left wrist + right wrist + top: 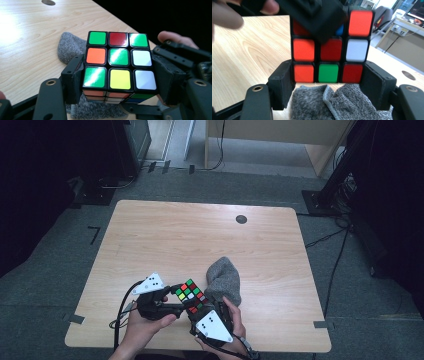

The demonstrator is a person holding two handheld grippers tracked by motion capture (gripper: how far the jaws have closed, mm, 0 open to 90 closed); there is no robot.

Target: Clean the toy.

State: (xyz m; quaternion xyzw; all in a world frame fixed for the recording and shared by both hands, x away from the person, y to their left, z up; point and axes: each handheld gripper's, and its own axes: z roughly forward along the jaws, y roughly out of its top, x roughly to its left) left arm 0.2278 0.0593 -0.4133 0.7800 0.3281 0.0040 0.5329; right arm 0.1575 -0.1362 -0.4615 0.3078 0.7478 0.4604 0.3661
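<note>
Cube (190, 296), a 3-by-3 colour puzzle, is sitting between the 2 grippers near the front edge of the wooden table (200, 235), just above a grey sock (223, 280) that is lying on the board.

In the left gripper view the left gripper (118, 82) is bracketing the cube's lower layer, with 1 black jaw against each side face; the pads appear to be pressing on it.

In the right gripper view the right gripper (328, 75) is clamping the bottom row of the face turned to its camera, with 1 jaw on each side. A jaw of the left gripper is crossing in front of the upper rows there.

In the high view both hands are working close together, neither clearly nearer than the other.

Judgement: the 2 grips are lying on different layers, crossing each other. Any coming twist is depending on each pair of jaws staying square to its own layer, or the layers are likely to bind.
</note>
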